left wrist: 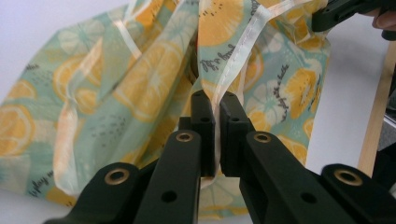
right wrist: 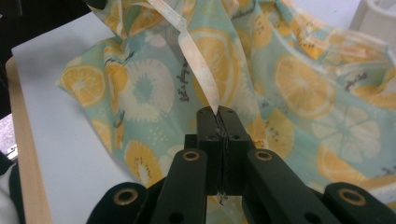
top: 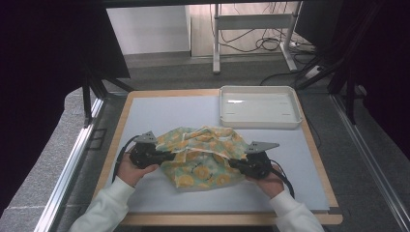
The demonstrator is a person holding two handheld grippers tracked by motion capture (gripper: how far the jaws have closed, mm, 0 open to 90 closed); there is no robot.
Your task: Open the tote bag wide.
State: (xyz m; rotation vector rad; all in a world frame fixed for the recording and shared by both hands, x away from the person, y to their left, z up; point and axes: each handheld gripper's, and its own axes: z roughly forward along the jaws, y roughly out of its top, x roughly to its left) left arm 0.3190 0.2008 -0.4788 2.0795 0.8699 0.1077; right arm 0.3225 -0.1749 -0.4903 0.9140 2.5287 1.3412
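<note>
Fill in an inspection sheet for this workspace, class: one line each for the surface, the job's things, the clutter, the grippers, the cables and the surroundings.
Surface: pale grey mat on a wood-edged table.
Job's things: lemon-print cloth, crumpled mid-mat, its pale hem pulled up at both sides.
Clutter: white tray at the far right of the mat, apart from the cloth; looks empty.
Grippers: left gripper shut on the cloth's hem; right gripper likewise shut on the hem.
Cables: one black cable trails from each gripper; more lie on the floor behind.
Surroundings: dark curtains at both sides, white metal frame beyond the table.
</note>
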